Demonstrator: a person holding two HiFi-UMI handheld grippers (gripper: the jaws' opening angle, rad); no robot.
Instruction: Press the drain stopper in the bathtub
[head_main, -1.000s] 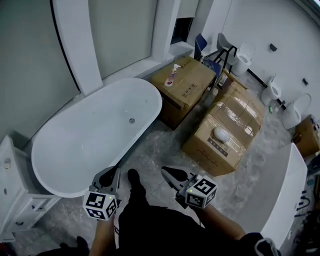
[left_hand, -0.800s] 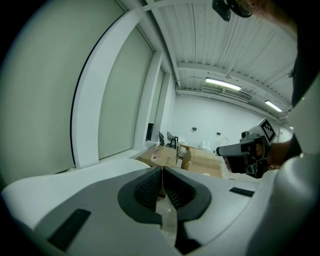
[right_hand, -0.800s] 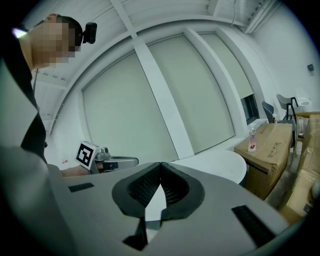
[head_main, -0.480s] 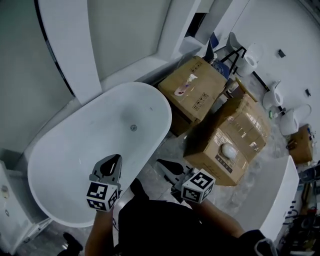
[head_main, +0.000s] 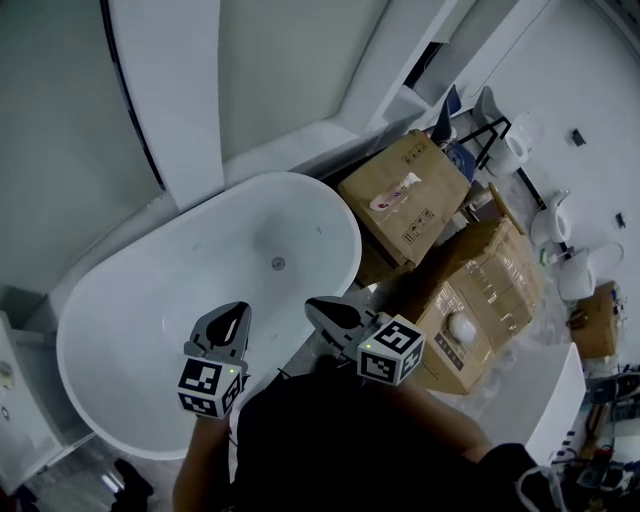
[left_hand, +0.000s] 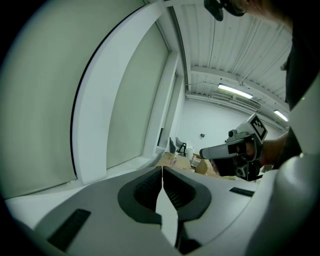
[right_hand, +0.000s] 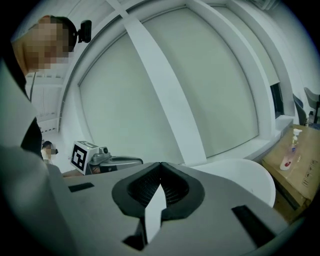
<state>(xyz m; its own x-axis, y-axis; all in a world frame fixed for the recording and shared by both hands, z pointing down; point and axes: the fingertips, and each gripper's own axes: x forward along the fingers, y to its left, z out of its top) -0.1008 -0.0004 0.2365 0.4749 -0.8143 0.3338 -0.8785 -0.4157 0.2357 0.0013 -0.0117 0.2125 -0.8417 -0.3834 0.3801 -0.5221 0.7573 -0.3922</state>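
Above near rim of white bathtub (head_main: 120, 340), both tongs empty.
Drain stopper (head_main: 278, 263) on tub bottom, apart from left gripper (head_main: 238, 312) and right gripper (head_main: 314, 304); jaws of each closed tip to tip, gripping nothing. Open basin between grippers and stopper. Cardboard boxes (head_main: 405, 195) just beside tub's far end; white wall panel (head_main: 170, 90) behind.

Sanitaryware storeroom: bathtub (head_main: 170, 290), toilets (head_main: 576, 276), cartons (head_main: 408, 205)

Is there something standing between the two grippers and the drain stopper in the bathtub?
Nothing visible does. The drain stopper lies uncovered on the floor of the bathtub. Only bare white tub surface shows between it and the left gripper and the right gripper, both shut.
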